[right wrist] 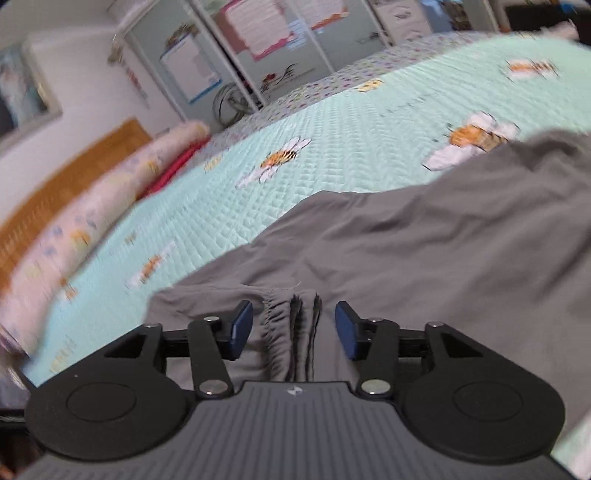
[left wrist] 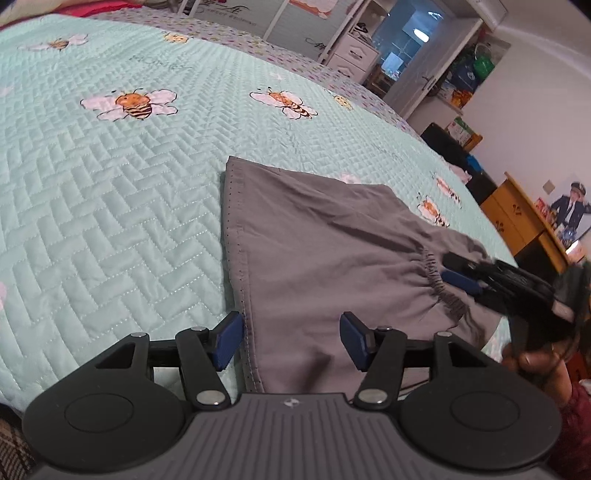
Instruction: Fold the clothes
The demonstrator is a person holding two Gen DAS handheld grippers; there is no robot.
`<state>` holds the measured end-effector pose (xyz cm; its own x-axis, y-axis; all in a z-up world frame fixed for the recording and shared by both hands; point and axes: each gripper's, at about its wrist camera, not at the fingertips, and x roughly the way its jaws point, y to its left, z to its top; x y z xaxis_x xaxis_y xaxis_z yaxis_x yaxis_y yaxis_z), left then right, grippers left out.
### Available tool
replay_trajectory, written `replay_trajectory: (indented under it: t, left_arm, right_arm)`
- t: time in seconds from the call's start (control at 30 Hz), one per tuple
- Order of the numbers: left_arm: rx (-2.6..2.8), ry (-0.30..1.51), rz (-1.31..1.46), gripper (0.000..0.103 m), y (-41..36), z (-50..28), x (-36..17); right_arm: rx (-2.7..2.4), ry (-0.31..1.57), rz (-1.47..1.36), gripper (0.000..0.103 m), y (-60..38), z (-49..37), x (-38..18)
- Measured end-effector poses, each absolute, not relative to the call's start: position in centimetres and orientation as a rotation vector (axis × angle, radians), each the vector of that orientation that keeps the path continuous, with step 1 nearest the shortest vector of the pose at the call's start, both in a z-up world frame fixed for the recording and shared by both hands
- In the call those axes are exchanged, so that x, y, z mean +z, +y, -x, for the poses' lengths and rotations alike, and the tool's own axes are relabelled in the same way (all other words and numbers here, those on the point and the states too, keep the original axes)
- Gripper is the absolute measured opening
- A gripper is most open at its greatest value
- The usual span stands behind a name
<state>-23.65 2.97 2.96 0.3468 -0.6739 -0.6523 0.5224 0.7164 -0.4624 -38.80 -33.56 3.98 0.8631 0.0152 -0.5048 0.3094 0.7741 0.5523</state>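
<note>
Grey shorts lie flat on the mint bee-print bedspread. My left gripper is open, its jaws straddling the near hem corner of a leg. My right gripper shows at the right of the left wrist view, at the gathered elastic waistband. In the right wrist view the right gripper is open with the bunched waistband between its blue pads, not pinched. The shorts stretch away from it.
A pink pillow roll and wooden headboard lie at the bed's far side. White wardrobes, a drawer unit and a yellow wooden desk stand beyond the bed. The right wrist view is motion-blurred.
</note>
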Motion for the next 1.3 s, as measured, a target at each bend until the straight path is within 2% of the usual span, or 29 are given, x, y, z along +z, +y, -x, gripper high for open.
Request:
replay_trajectory:
  t: [0.1, 0.2, 0.27, 0.3, 0.47, 0.67, 0.8, 0.97, 1.1, 1.3]
  left_arm:
    - [-0.766, 0.951, 0.191, 0.061, 3.1, 23.6, 2.7]
    - [-0.757, 0.956, 0.19, 0.061, 3.0, 23.8, 2.6]
    - [-0.769, 0.936, 0.185, 0.061, 2.7, 24.1, 3.1]
    - [-0.775, 0.925, 0.177, 0.061, 2.5, 24.2, 3.5]
    - [-0.772, 0.921, 0.129, 0.063, 1.5, 24.2, 3.7]
    - [-0.7, 0.955, 0.228, 0.063, 3.0, 23.6, 2.8]
    - [-0.674, 0.968, 0.212, 0.062, 3.1, 23.3, 2.4]
    - [-0.689, 0.896, 0.177, 0.063, 2.2, 23.9, 4.1]
    - [-0.757, 0.855, 0.172, 0.063, 0.6, 24.6, 5.4]
    - [-0.856, 0.849, 0.084, 0.063, -4.2, 25.0, 5.8]
  right_arm:
    - [-0.142, 0.511, -0.74, 0.051, -33.6, 40.5, 3.7]
    - [-0.139, 0.537, -0.673, 0.051, -32.5, 40.6, 3.2]
    - [-0.17, 0.569, -0.598, 0.045, -31.5, 40.2, 2.7]
    - [-0.185, 0.584, -0.56, 0.038, -31.0, 40.0, 2.4]
    - [-0.182, 0.588, -0.518, 0.038, -30.7, 39.9, 2.2]
    - [-0.152, 0.578, -0.622, 0.041, -31.8, 40.3, 1.6]
    - [-0.156, 0.589, -0.559, 0.035, -31.0, 40.1, 1.8]
    - [-0.155, 0.577, -0.586, 0.036, -31.4, 40.3, 1.7]
    - [-0.155, 0.521, -0.719, 0.044, -32.7, 41.9, 1.6]
    - [-0.129, 0.404, -0.756, 0.043, -33.3, 43.4, 3.4]
